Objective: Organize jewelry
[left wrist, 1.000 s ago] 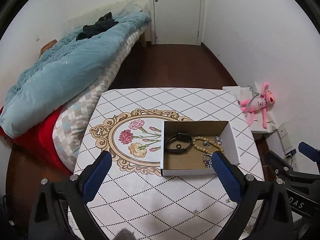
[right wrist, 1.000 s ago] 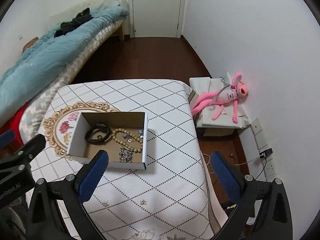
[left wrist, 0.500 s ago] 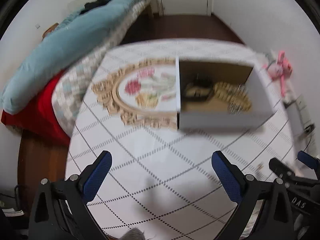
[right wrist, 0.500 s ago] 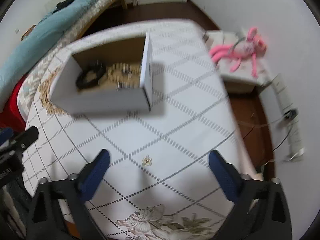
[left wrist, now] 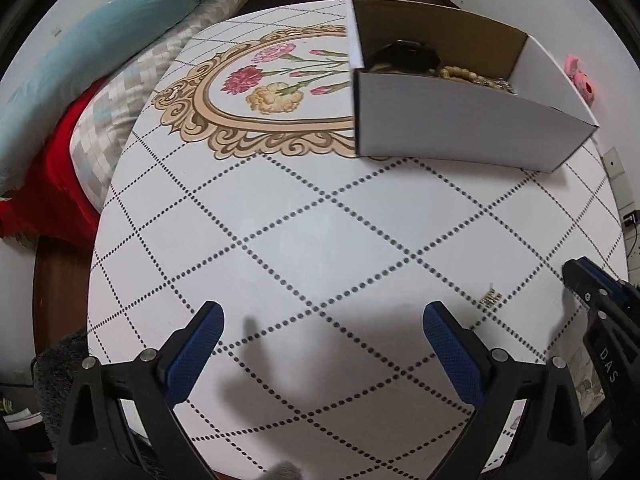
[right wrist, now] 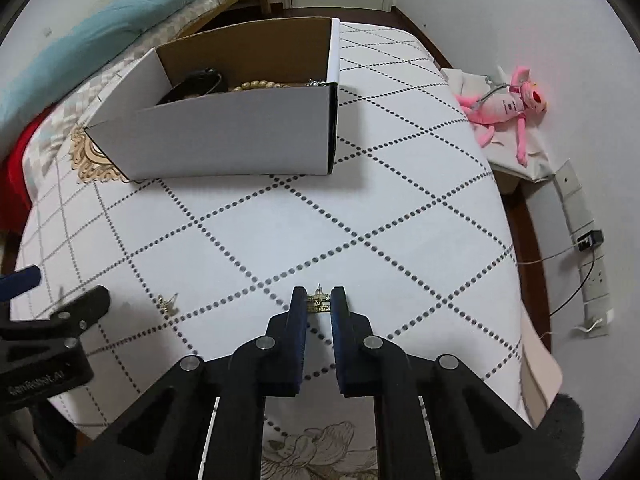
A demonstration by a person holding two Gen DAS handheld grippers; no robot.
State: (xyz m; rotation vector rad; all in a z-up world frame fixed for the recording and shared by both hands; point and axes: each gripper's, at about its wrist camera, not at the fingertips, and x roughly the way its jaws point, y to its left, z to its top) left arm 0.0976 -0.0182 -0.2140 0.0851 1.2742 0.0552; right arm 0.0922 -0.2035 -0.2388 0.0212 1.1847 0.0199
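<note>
A white cardboard box [left wrist: 460, 128] [right wrist: 224, 136] stands on the white dotted tabletop [left wrist: 304, 240] and holds a black bracelet [left wrist: 404, 54] [right wrist: 192, 86], a bead string [left wrist: 460, 74] [right wrist: 256, 86] and other pieces. My right gripper [right wrist: 319, 302] is shut on a small gold earring [right wrist: 319, 303] lying on the table at its fingertips. A second gold earring [right wrist: 168, 304] [left wrist: 491, 299] lies on the table left of it. My left gripper [left wrist: 320, 320] is open and empty, low over the table in front of the box.
A bed with a teal duvet [left wrist: 92, 44] and red sheet runs along the table's left side. A pink plush toy [right wrist: 504, 104] lies on a low stand to the right. Wall sockets and cables [right wrist: 588, 240] sit by the right wall.
Both grippers have dropped toward the table and moved closer to the box. My right gripper went from wide open to shut around the gold earring.
</note>
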